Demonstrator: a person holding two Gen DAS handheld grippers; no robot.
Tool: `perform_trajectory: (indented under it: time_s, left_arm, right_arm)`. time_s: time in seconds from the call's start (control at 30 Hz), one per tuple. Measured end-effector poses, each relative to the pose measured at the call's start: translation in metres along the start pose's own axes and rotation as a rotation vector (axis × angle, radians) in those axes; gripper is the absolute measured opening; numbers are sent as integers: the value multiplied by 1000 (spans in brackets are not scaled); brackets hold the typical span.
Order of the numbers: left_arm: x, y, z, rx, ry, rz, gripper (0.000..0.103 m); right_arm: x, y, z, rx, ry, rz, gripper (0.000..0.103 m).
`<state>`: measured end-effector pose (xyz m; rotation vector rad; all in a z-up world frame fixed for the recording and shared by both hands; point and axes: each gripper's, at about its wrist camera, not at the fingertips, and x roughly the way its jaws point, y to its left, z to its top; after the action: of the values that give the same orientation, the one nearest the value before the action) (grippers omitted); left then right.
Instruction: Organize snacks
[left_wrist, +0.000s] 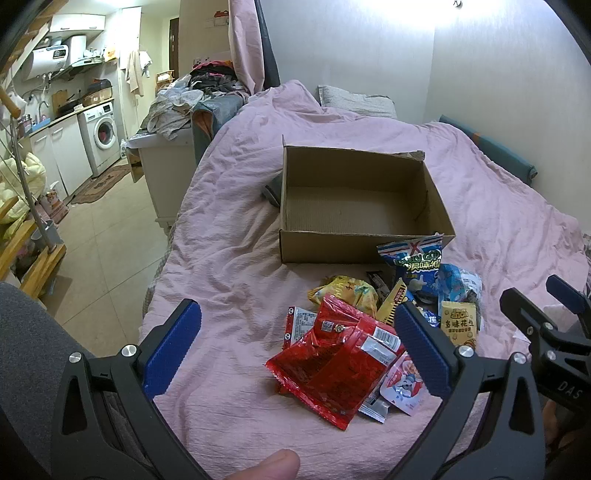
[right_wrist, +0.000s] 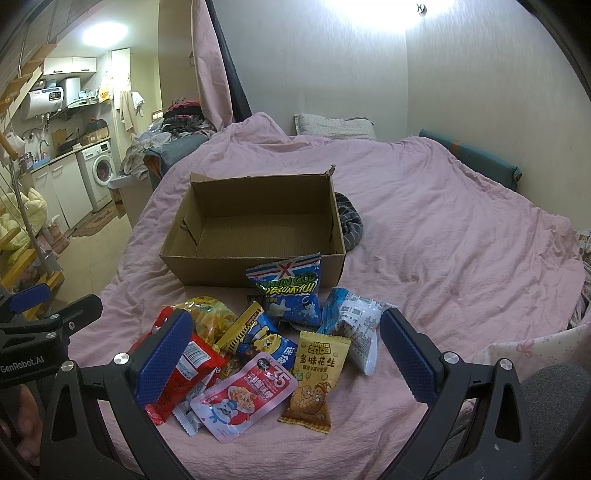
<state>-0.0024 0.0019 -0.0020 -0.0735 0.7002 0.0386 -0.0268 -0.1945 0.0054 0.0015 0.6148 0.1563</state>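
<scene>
Jaws wide on left gripper and right gripper; red packet partly hidden.

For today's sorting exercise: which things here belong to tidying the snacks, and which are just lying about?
Belongs:
cardboard box, empty
snack pile on the bed
left hand-held gripper, open
right hand-held gripper, open

Lying about:
striped cloth beside box
pillow
clothes heap
washing machine

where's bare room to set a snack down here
Free: the floor inside the open brown cardboard box, and the pink bedsheet right of it. Crowded: the snack packet pile in front of the box, between the open left gripper and right gripper.
</scene>
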Motion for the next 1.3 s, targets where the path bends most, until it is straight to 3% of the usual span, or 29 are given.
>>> perform_trajectory:
  time_s: [1.3]
  left_arm:
    - [3,6,0,-11,19,4,103]
  right_arm:
    - [0,1,-1,-7,-1,5,103]
